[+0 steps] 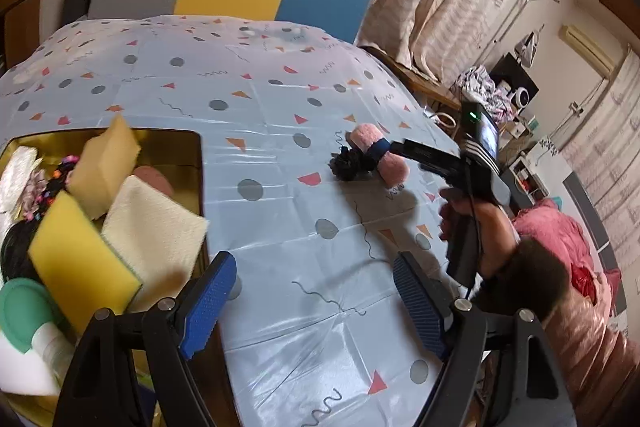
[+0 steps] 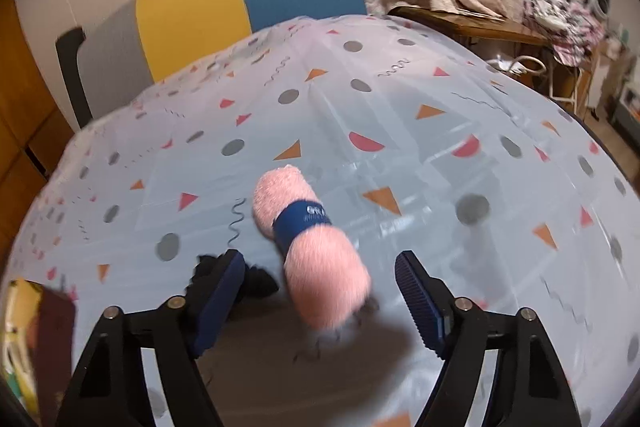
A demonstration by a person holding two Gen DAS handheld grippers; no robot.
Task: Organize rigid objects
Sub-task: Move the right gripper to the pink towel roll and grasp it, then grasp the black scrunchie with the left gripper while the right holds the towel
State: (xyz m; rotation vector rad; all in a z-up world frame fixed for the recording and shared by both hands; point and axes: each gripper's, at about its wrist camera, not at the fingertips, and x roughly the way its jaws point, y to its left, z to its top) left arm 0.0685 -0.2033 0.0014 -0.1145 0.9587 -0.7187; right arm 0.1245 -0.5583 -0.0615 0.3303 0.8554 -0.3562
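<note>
The table (image 1: pixel 280 155), under a pale cloth of dots and triangles, carries a gold box (image 1: pixel 176 143) crammed with sponges at its left edge. Out on the cloth lies a pink fluffy roll (image 2: pixel 316 259) with a black tuft (image 2: pixel 260 281) touching its side. The right gripper (image 2: pixel 320 291) hangs just over the roll, jaws wide, gripping nothing; the left gripper (image 1: pixel 312 303) is likewise spread and empty. I'd straddle the roll squarely, clear of the tuft, before squeezing. Its navy band (image 2: pixel 302 223) bears white lettering, too blurred to read.
</note>
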